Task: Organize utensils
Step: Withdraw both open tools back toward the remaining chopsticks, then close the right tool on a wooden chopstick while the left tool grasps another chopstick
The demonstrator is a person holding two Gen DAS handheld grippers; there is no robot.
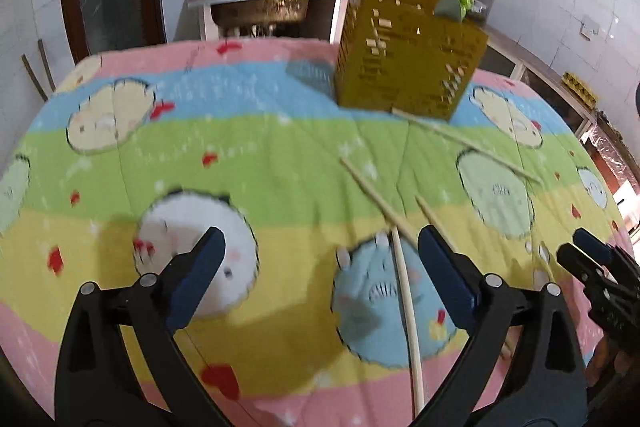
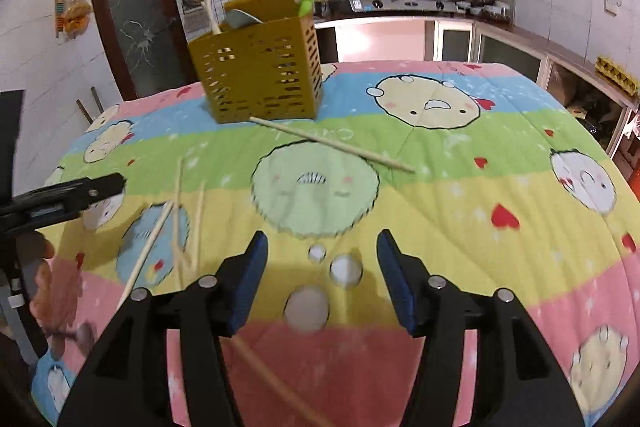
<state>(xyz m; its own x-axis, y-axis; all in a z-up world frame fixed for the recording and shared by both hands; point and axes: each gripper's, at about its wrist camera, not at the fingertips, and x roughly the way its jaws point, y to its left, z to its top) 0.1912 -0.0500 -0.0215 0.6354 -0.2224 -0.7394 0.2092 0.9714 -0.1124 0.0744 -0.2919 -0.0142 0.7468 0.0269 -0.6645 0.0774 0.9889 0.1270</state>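
Landmark: the yellow slotted utensil holder [image 2: 262, 67], upright at the far side of the cartoon-print quilt [image 2: 460, 195]. It already holds a few chopsticks, a green-handled item and something grey-blue.

Loose chopsticks on the quilt:
- One long chopstick [image 2: 332, 144] lies just in front of the holder's base, slanting away to its right.
- A crossed cluster of chopsticks [image 1: 404, 291] lies well nearer than the holder, toward the person's side.
- One more chopstick [image 2: 276, 385] runs under the right tool, nearest the person.

Left gripper [image 1: 320, 243]: jaws spread wide, nothing held. The cluster sits between and just beyond its pads, not touched.

Right gripper [image 2: 322, 247]: jaws partly apart, empty; only bare quilt between the pads.

Risks, as judged:
- The cluster's sticks overlap. Closing on them could pinch two at once, or flick one aside as the crossing shifts.
- The quilt is soft; thin sticks may sink or roll, so pads could slip over one or snag fabric.
- The two tools are near each other by the cluster; both reaching in could collide.
- A stick gripped near one end may swing and miss the holder's opening, or nudge the holder.
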